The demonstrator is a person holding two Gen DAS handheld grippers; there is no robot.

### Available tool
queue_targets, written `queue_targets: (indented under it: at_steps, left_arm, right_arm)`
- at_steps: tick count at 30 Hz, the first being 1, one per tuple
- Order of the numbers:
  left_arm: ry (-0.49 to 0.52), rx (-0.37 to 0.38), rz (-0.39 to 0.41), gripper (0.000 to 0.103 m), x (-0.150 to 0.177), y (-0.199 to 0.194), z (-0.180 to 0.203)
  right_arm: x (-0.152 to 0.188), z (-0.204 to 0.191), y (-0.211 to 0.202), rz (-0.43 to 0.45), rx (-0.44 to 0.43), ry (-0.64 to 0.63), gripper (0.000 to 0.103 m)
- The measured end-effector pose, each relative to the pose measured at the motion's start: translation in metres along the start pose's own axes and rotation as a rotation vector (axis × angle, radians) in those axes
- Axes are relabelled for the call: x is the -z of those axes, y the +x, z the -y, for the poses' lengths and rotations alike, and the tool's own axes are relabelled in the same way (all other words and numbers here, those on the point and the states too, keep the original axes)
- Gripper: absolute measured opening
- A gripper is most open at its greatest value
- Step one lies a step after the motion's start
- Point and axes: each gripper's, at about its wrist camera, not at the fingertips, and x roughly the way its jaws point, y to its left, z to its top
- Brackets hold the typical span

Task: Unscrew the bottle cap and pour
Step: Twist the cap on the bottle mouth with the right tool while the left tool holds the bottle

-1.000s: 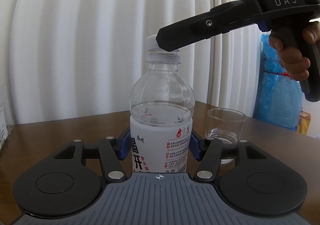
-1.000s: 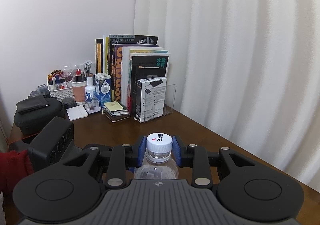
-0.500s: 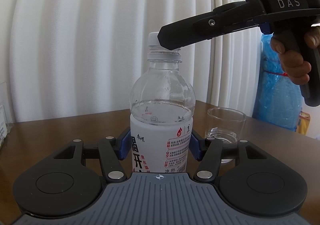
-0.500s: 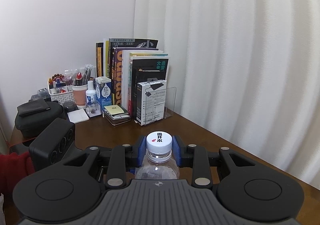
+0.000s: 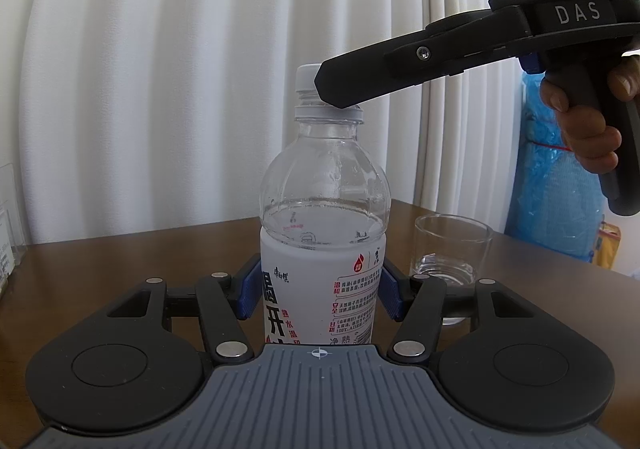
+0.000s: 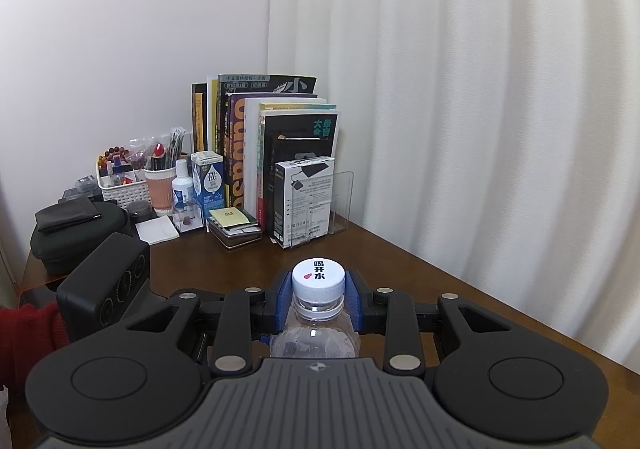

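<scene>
Left wrist view: left gripper (image 5: 318, 291) clamping blue pads on labelled body of bottle (image 5: 322, 249), bottle standing upright on table (image 5: 120, 265). Right gripper (image 6: 319, 299) gripping white cap (image 6: 318, 278) from both sides, jaws pressing it. Glass (image 5: 452, 249) sitting just right of bottle, behind it, little water inside.

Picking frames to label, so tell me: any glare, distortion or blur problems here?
Left wrist view: curtain backlit and bowed by the fisheye; bottle and glass sharp. Right wrist view: dimmer, dark corners, cap print legible, books sharp.
</scene>
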Motion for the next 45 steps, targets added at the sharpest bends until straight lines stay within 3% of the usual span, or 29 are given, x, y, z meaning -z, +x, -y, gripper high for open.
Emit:
queue_targets:
  at_steps: [45]
  left_arm:
    - [-0.005,0.003,-0.012,0.058,0.0007,0.0035,-0.0025]
  right_arm:
    - [-0.0017,-0.002,-0.0001,0.014,0.012,-0.006,0.033]
